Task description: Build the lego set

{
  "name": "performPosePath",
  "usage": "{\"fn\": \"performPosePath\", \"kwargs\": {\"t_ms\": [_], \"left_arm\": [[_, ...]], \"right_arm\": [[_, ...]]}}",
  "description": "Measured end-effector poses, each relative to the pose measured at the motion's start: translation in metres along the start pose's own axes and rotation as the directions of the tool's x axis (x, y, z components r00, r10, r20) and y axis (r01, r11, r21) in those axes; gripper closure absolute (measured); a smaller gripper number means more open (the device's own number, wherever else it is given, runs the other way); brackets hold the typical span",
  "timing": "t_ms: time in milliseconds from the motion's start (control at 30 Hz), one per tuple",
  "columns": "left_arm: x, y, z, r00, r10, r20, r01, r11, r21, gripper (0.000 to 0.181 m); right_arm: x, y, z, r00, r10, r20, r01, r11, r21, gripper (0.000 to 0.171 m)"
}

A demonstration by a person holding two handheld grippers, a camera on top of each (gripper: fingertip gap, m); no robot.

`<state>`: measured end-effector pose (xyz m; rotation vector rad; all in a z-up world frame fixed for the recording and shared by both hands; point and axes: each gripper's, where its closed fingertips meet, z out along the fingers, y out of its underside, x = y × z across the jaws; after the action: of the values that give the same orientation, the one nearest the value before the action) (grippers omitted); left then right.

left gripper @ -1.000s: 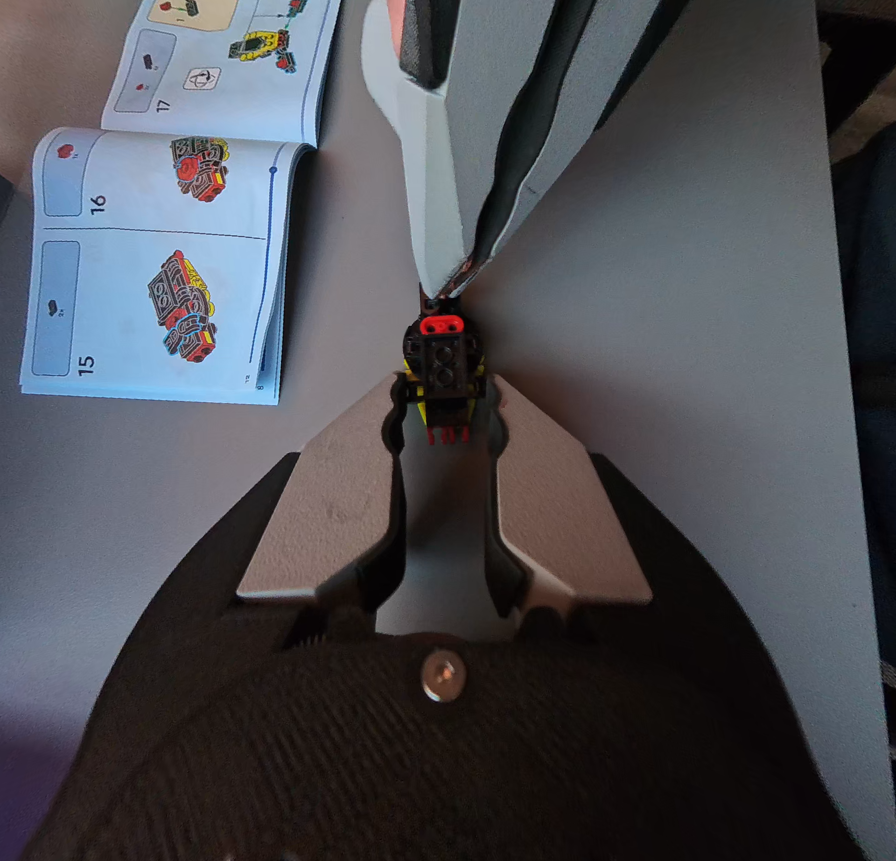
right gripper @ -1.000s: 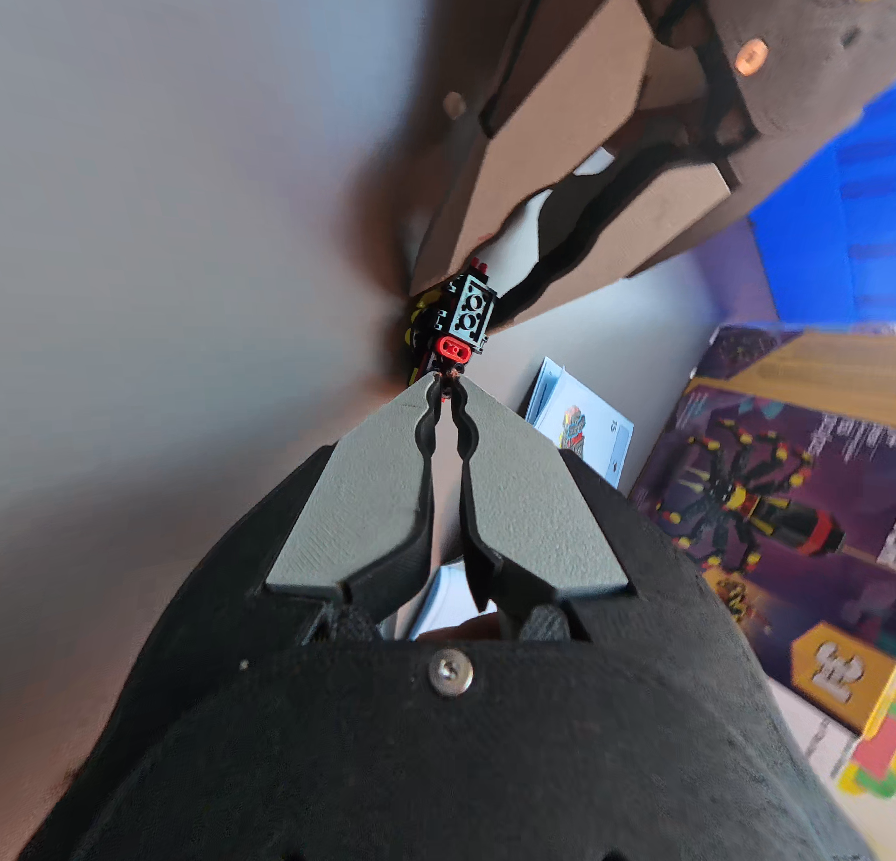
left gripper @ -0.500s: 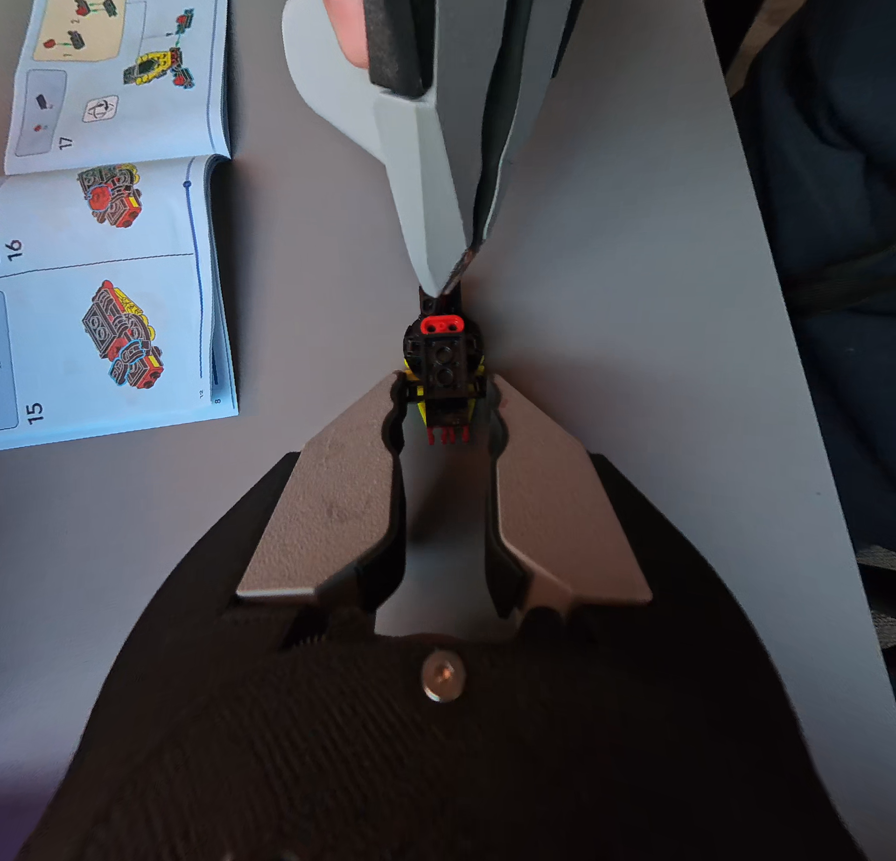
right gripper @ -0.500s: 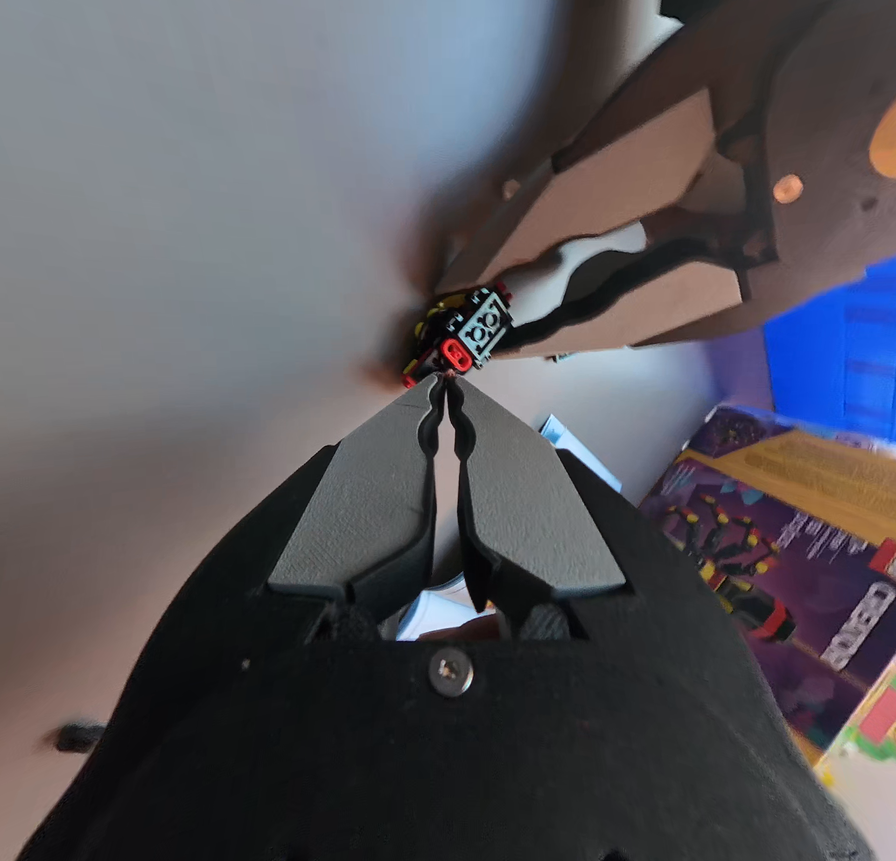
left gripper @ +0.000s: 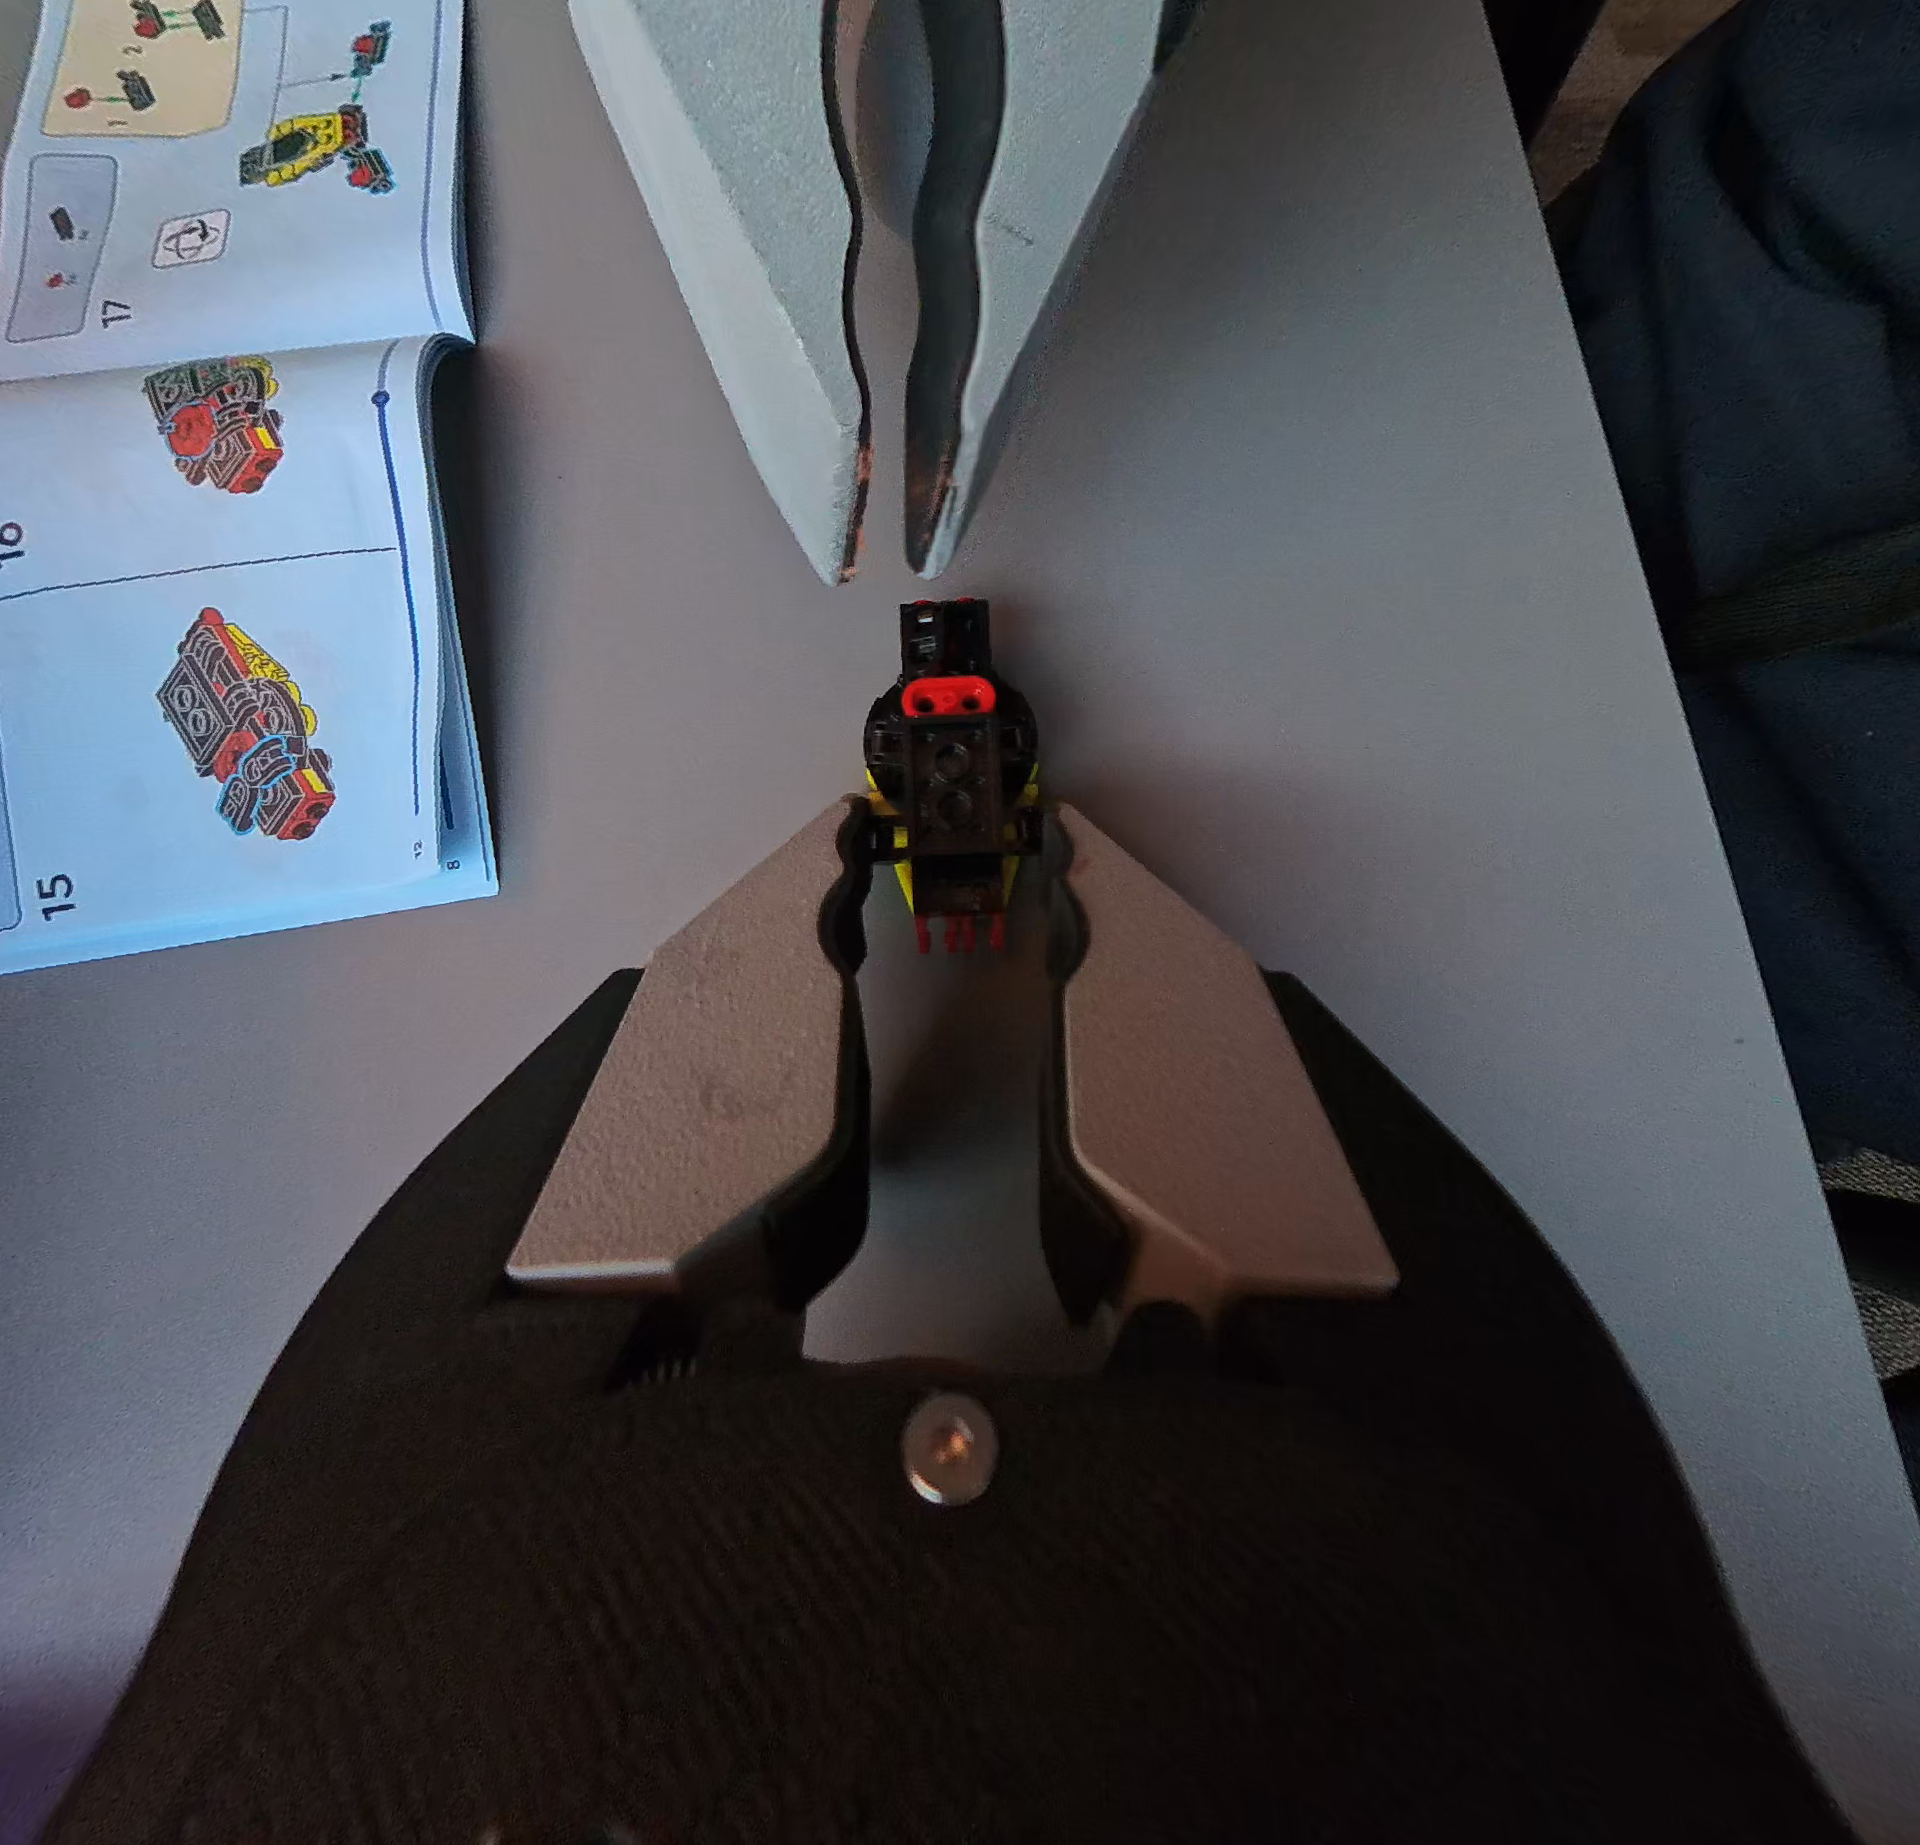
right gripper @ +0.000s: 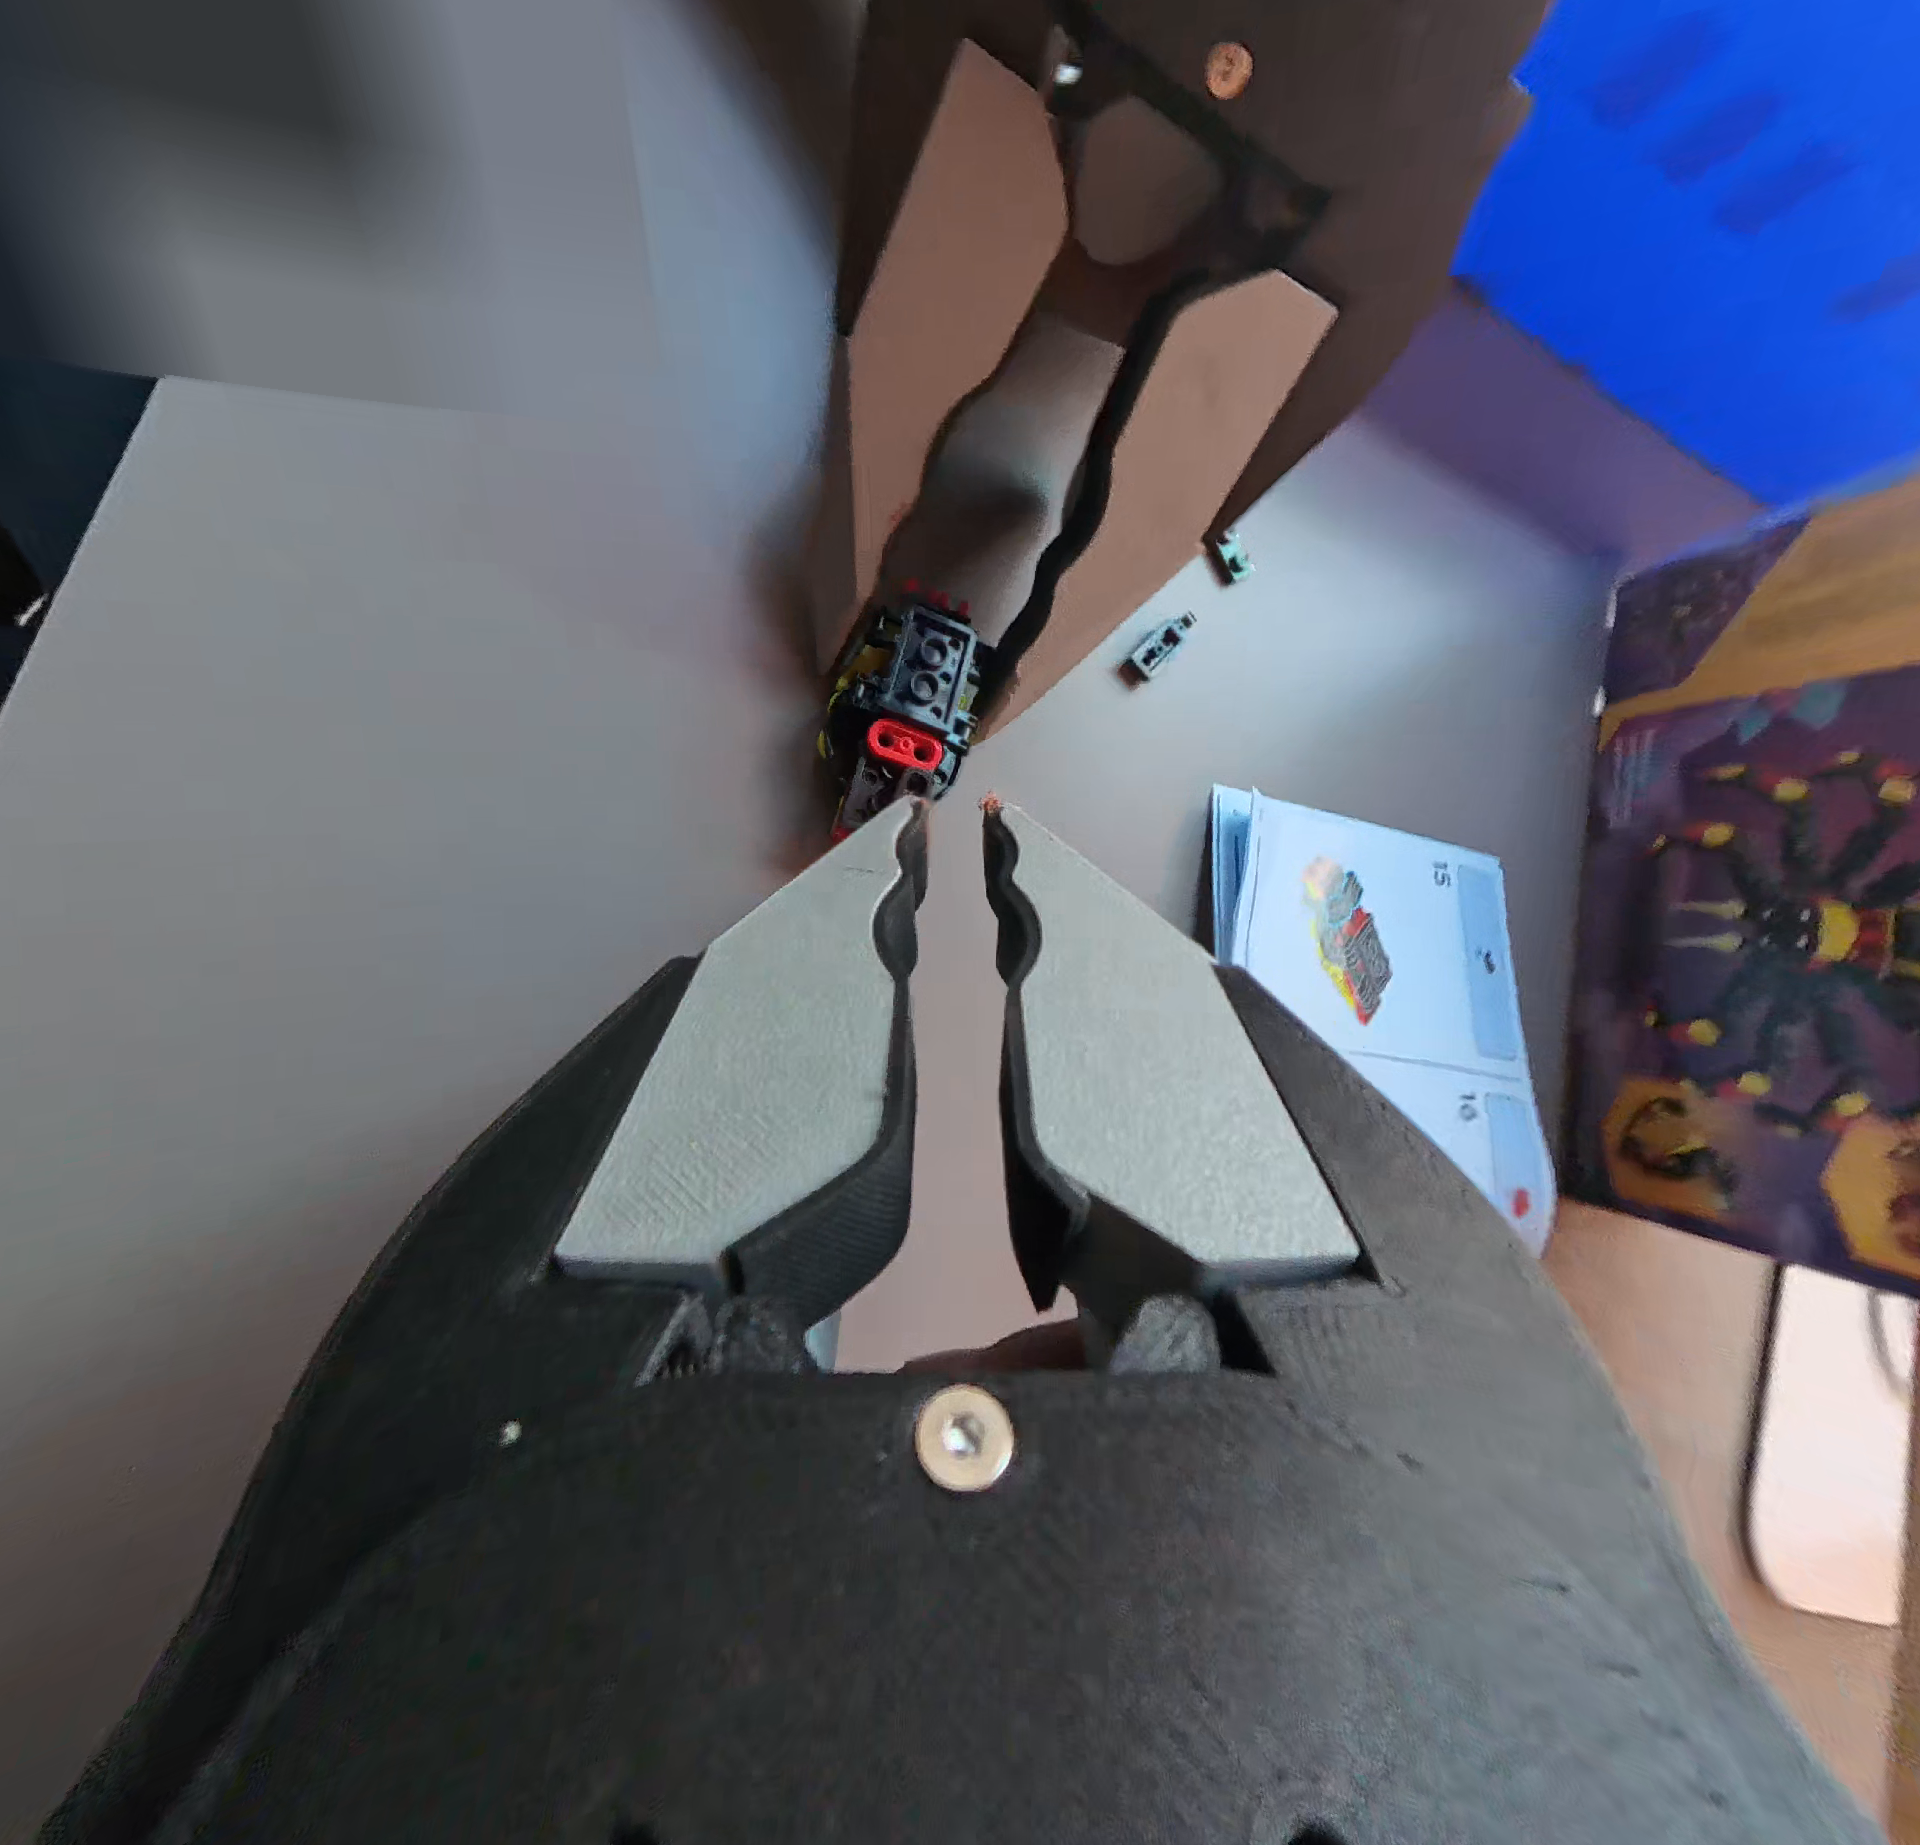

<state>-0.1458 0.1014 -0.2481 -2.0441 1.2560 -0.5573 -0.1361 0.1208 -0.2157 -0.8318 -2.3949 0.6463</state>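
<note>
My left gripper [left gripper: 951, 839] is shut on the small lego assembly [left gripper: 948, 756], a black, red and yellow block with a red two-hole piece on top and a black piece [left gripper: 940, 637] at its far end. It is held just above the grey table [left gripper: 1299, 652]. My right gripper [left gripper: 886, 571] points at it from the far side, tips slightly apart, empty, a short gap from that black piece. In the right wrist view my right gripper [right gripper: 953, 808] is open just short of the assembly [right gripper: 920, 689], with the left gripper's fingers [right gripper: 935, 393] clamping it.
An open instruction booklet [left gripper: 229, 548] lies at the left; it also shows in the right wrist view [right gripper: 1371, 964]. A purple lego box [right gripper: 1766, 912] stands beyond it. Two small loose pieces [right gripper: 1158, 645] lie on the table. The table edge and a person's dark clothing [left gripper: 1766, 652] are at the right.
My right gripper was shut at the assembly's far end. It has opened a little and drawn back, leaving the black end piece on the assembly. The left gripper keeps its hold.
</note>
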Motion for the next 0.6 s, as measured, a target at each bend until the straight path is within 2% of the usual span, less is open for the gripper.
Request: {"fn": "performPosePath", "kwargs": {"t_ms": [33, 200, 600], "left_arm": [[0.000, 0.000, 0.000, 1.000, 0.000, 0.000, 0.000, 1.000, 0.000, 0.151], [0.000, 0.000, 0.000, 1.000, 0.004, 0.006, -0.004, 1.000, 0.000, 0.152], [0.001, 0.000, 0.000, 1.000, 0.006, 0.002, -0.006, 1.000, 0.000, 0.152]], "right_arm": [[-0.001, 0.000, 0.001, 0.999, 0.038, 0.006, -0.038, 0.999, 0.013, 0.164], [-0.007, 0.003, 0.004, 0.984, 0.175, 0.044, -0.177, 0.983, 0.056, 0.163], [-0.013, 0.004, 0.012, 0.974, 0.196, 0.114, -0.203, 0.978, 0.054, 0.165]]}}
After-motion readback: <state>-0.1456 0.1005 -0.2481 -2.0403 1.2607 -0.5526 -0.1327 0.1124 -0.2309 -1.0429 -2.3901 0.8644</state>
